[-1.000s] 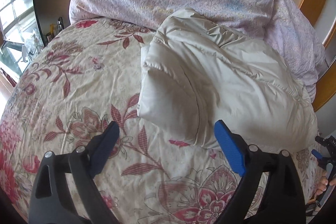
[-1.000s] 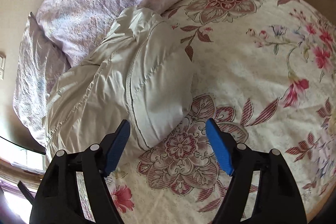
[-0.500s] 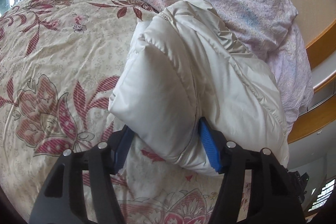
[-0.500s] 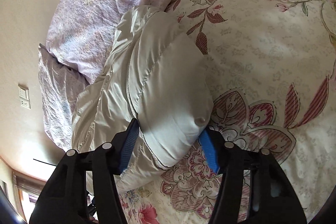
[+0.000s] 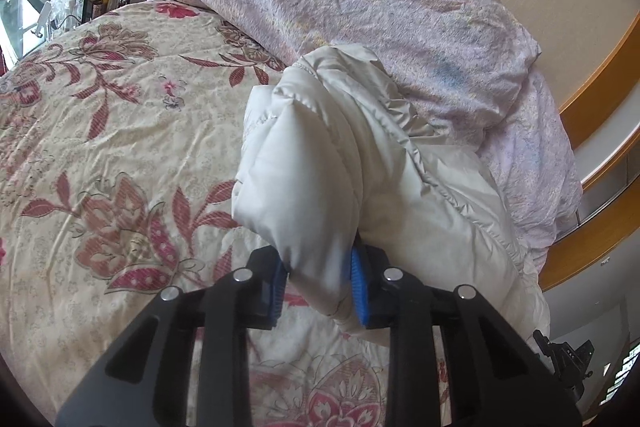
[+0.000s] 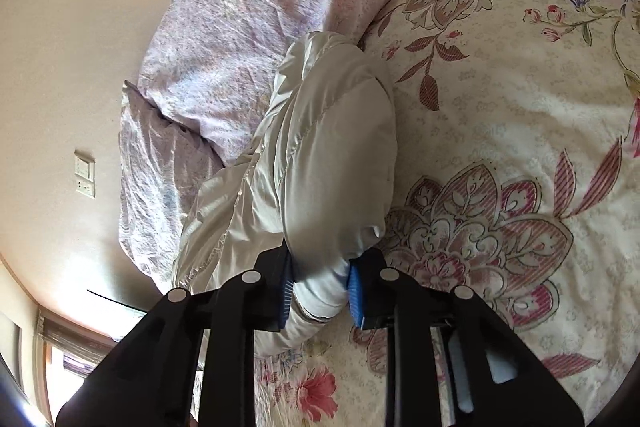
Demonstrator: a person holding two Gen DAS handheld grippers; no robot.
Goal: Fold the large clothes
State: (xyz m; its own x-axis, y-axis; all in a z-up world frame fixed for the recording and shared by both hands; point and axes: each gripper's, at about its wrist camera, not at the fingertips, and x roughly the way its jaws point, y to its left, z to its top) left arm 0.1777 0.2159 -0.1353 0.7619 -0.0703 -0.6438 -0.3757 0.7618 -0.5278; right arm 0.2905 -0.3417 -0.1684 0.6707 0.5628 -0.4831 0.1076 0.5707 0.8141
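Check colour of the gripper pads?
Blue pads, clearest in the left wrist view, pinching the white jacket.

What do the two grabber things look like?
Both look alike. The left gripper has chunky black arms with cut-out holes, round silver rivets and ridged bright blue pads. The right gripper has the same black arms, silver rivets and blue pads. No cables or sleeves show.
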